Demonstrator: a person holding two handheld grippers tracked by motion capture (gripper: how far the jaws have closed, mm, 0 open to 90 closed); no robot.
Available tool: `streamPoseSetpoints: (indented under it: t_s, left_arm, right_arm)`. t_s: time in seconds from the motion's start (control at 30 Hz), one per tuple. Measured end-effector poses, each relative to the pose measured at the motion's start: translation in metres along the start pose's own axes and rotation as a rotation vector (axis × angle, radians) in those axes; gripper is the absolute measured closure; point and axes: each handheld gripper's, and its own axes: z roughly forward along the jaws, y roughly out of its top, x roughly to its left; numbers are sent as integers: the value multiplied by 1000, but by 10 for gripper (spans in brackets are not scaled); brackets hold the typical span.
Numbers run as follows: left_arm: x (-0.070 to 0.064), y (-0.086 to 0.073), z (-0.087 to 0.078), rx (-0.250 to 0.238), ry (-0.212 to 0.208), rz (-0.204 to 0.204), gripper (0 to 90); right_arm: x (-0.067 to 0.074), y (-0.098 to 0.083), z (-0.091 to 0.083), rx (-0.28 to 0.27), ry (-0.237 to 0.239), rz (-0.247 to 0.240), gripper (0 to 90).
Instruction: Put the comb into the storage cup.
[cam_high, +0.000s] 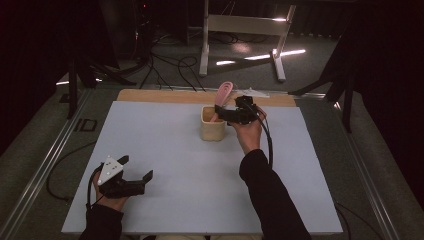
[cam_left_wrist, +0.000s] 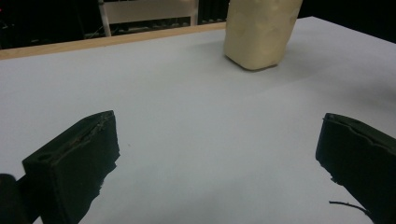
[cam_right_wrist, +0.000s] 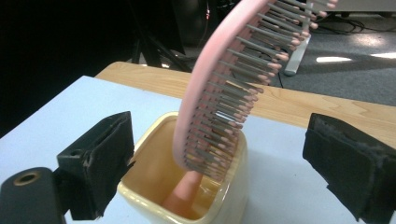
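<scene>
Pink hairbrush (cam_right_wrist: 212, 88), grey bristles, cream cup (cam_right_wrist: 233, 186), black tongs (cam_right_wrist: 224, 158)

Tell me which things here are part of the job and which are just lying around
Part of the job:
pink hairbrush, standing handle-down in the holder
cream holder
right gripper, jaws open either side of the brush

Just lying around:
left gripper, open, resting near the table's front edge
white stand on the floor beyond the table
floor cables

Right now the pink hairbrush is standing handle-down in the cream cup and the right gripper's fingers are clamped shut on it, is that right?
Not quite. The pink hairbrush does stand handle-down in the cream cup, but the right gripper is not clamped on it: its fingers stand wide apart on either side of the brush, touching nothing. The right gripper view shows this.
</scene>
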Motion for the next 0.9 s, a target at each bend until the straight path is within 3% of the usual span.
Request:
streamPoseSetpoints:
  t_s: [0.4, 0.9]
  left_arm:
    - [2, -1, 0, -2, 4, -12, 1]
    - [3, -1, 0, -4, 8, -18, 1]
  right_arm:
    - [0, -9, -10, -4, 34, -17, 86]
    - [-10, -17, -32, -14, 56, -38, 87]
